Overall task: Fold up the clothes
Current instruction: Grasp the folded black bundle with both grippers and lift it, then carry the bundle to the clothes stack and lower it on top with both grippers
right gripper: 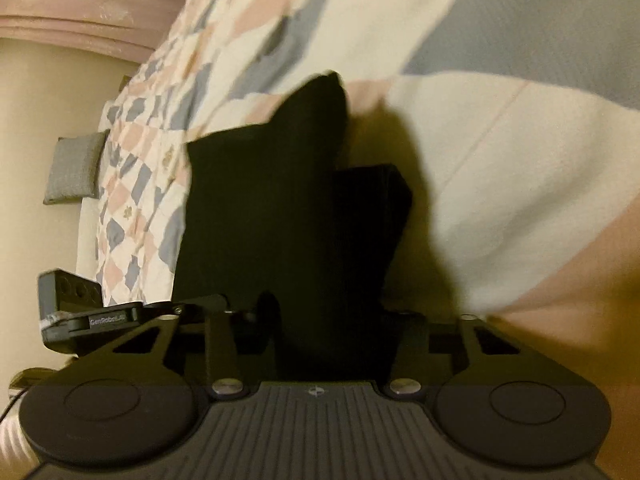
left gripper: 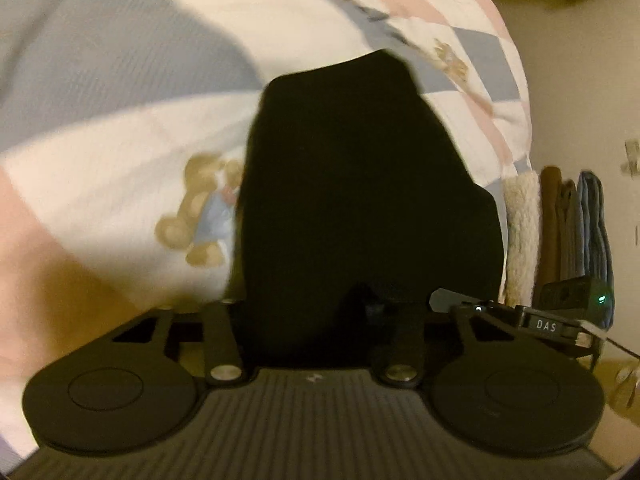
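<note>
step: mid-fold, black garment (left gripper: 360, 200) lifted over patchwork quilt (left gripper: 120, 152) | left gripper (left gripper: 320, 312), right gripper (right gripper: 320, 320): both pinching garment | next: carry edge toward 12 o'clock, lay flat

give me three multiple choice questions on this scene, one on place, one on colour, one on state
1. Where does the stack of folded clothes stand in the left wrist view?
A. right of the bed
B. on the pillow
C. under the garment

2. What colour is the garment in front of both grippers?
A. white
B. black
C. red

3. What is printed on the quilt?
A. stars
B. stripes only
C. a teddy bear

Answers: 1 A, the stack shows beyond the quilt's right edge. 2 B, it reads solid black in both views. 3 C, a brown bear sits left of the garment.
</note>
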A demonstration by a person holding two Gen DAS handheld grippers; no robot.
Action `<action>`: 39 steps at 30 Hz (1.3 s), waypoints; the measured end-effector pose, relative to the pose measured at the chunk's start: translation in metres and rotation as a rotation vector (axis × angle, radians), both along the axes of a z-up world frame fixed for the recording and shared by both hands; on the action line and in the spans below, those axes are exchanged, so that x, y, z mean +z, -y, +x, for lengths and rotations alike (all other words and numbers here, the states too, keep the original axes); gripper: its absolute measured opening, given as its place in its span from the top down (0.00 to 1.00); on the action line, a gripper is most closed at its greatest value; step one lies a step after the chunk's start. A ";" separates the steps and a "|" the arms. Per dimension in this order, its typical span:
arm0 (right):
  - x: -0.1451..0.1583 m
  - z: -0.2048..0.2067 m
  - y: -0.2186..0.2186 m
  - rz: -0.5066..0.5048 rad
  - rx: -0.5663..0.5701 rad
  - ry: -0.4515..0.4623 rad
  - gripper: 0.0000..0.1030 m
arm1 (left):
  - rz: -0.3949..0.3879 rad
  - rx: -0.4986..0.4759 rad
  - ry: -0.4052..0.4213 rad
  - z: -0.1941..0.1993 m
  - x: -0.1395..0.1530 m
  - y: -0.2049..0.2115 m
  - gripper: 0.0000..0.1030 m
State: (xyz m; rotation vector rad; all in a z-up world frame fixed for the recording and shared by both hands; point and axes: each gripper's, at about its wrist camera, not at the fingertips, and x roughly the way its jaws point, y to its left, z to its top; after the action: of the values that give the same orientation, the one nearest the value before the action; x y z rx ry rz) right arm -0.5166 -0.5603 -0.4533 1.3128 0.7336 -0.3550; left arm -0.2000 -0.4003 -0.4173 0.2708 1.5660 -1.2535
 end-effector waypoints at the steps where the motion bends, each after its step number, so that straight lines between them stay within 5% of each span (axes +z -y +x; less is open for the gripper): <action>1: 0.009 -0.003 -0.006 -0.008 -0.021 0.006 0.66 | -0.007 -0.048 0.035 -0.004 0.012 0.007 0.80; 5: 0.051 -0.020 -0.038 -0.021 -0.199 0.055 0.68 | -0.062 -0.226 0.179 -0.019 0.068 0.042 0.82; 10: 0.140 -0.067 -0.067 -0.115 -0.566 0.170 0.68 | -0.232 -0.527 0.249 -0.056 0.177 0.119 0.81; 15: 0.225 -0.132 -0.076 -0.294 -0.921 0.224 0.68 | -0.456 -0.904 0.255 -0.147 0.281 0.215 0.80; 18: 0.248 -0.172 -0.073 -0.363 -1.117 0.217 0.68 | -0.519 -1.098 0.220 -0.217 0.311 0.273 0.80; 24: 0.240 -0.238 -0.053 -0.343 -1.391 0.169 0.68 | -0.511 -1.346 0.217 -0.348 0.299 0.351 0.80; 28: 0.217 -0.261 -0.036 -0.279 -1.487 0.143 0.67 | -0.463 -1.444 0.238 -0.401 0.269 0.379 0.79; 32: 0.186 -0.274 -0.019 -0.191 -1.516 0.119 0.67 | -0.401 -1.500 0.269 -0.416 0.227 0.390 0.75; 35: 0.168 -0.281 -0.011 -0.144 -1.511 0.101 0.65 | -0.374 -1.504 0.292 -0.415 0.200 0.393 0.61; 39: 0.181 -0.279 -0.008 -0.172 -1.458 0.040 0.57 | -0.454 -1.422 0.297 -0.400 0.203 0.400 0.53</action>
State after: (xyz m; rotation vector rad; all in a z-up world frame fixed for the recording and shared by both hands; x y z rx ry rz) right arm -0.7960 -0.5519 -0.2721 1.4833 -0.4254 -1.4920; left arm -0.5998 -0.8004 -0.2147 1.3344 0.6373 -2.4083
